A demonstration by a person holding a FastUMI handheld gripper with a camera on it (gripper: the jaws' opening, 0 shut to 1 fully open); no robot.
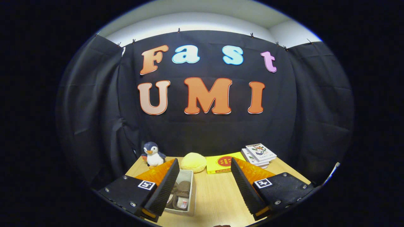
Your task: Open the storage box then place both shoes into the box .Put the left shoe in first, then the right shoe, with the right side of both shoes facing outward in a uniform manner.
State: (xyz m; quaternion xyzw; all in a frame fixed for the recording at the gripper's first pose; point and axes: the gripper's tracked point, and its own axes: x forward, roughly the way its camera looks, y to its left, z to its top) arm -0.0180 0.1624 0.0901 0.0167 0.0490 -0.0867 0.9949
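Gripper (pixel 205 186) is held above the near part of the table (pixel 217 198), fingers spread wide apart and holding nothing; bare tabletop shows between them.

Box (pixel 186 194): pale, rectangular, open at the top, standing on the table just inside the left finger (pixel 164 189), which covers part of its left side. Its long axis runs away from the gripper.

Shoes (pixel 180 195): brown, lying inside the box, close together along its length. A small label-like patch shows on the nearer part of one. Which shoe is left or right, and which side faces outward, cannot be told at this size.

Right finger (pixel 246 189) is well apart from the box, over bare wood.

Beyond the fingers, along the far edge of the table:
- penguin (pixel 153 154), a plush toy, upright, at the far left corner;
- a round yellow plush (pixel 193 162), just beyond the box's far end;
- a flat yellow carton (pixel 221 163) with a red round mark, beside the plush and partly behind the right finger;
- books (pixel 258 154), a small stack, at the far right.

Black cloth wall behind the table.
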